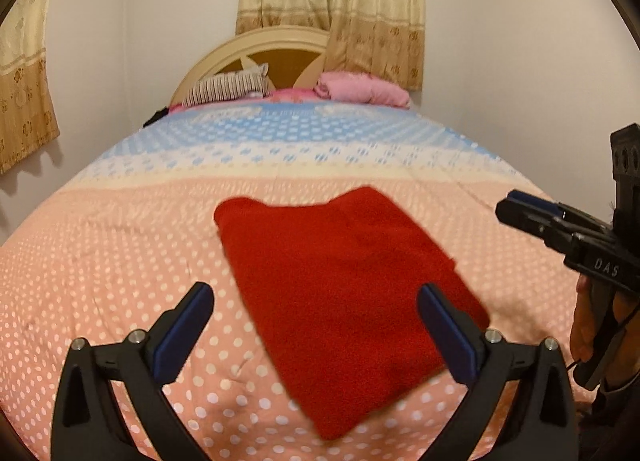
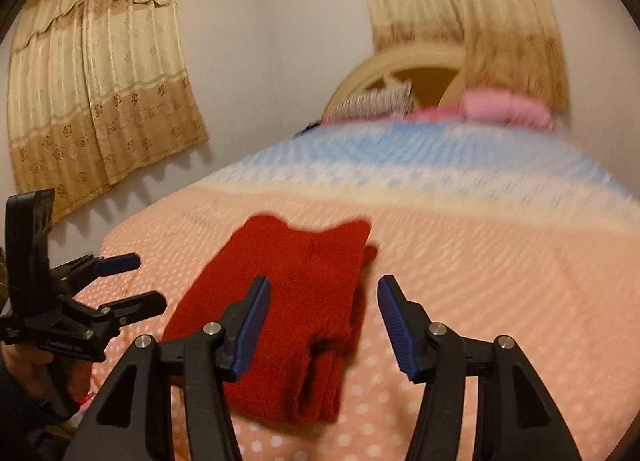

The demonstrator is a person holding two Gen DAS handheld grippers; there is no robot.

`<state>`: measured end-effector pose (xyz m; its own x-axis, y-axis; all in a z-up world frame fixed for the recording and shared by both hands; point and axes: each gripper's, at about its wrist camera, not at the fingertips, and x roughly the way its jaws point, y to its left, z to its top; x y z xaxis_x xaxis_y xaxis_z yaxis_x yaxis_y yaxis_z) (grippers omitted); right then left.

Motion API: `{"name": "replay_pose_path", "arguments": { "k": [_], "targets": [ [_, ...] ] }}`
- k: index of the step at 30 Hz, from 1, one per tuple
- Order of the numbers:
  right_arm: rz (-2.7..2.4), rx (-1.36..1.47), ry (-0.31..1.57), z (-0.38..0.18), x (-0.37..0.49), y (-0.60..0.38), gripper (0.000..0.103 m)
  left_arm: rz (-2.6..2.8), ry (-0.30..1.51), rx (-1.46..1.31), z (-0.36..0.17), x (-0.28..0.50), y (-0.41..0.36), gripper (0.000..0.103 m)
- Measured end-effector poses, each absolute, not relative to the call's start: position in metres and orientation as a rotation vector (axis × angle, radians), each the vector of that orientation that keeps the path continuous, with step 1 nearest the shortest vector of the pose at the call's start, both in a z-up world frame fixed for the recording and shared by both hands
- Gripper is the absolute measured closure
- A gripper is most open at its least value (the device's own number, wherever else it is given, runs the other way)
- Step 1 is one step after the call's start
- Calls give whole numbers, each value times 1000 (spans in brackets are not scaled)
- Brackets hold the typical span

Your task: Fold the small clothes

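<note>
**Inspector:** State the position of the garment.

**Assistant:** A red knitted garment [image 1: 344, 301], folded into a compact stack, lies flat on the bedspread [image 1: 120, 261], on its pink polka-dot band. The right wrist view shows layered edges at the near end of the fold [image 2: 312, 389].

**Inspector:** Left gripper?

**Assistant:** The left gripper [image 1: 316, 325] hangs above the near part of the garment with its jaws spread wide. Its blue pads [image 1: 184, 329] stand clear of the cloth; nothing is grasped. In the right wrist view it sits at the left edge [image 2: 132, 281], also spread and empty, with a hand [image 2: 44, 365] on its handle.

**Inspector:** Right gripper?

**Assistant:** The right gripper [image 2: 324, 321] is released, jaws partly apart. The garment shows below and between them, but the pads do not press on it. From the left wrist view it appears at the right edge [image 1: 516, 209], off to the side of the garment, held by a hand [image 1: 588, 325].

**Inspector:** Surroundings?

**Assistant:** A striped pillow [image 1: 228, 89] and a pink bundle [image 1: 360, 91] lie against the headboard [image 1: 256, 49]; beige curtains [image 1: 332, 1] hang behind. The right wrist view is blurred.
</note>
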<state>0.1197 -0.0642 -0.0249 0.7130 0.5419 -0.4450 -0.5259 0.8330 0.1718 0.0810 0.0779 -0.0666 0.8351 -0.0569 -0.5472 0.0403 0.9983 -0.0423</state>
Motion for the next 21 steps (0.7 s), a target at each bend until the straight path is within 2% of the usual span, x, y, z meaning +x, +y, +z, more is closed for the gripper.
{"name": "replay_pose_path", "arguments": {
  "k": [4,21],
  "targets": [
    [588,1,438,-7,107,-63,38,-58,540,-21,-53,73,74,0],
    [572,-3,444,-5,106,-56,38,-39,514,-30,-47,71,78,0]
  ]
}}
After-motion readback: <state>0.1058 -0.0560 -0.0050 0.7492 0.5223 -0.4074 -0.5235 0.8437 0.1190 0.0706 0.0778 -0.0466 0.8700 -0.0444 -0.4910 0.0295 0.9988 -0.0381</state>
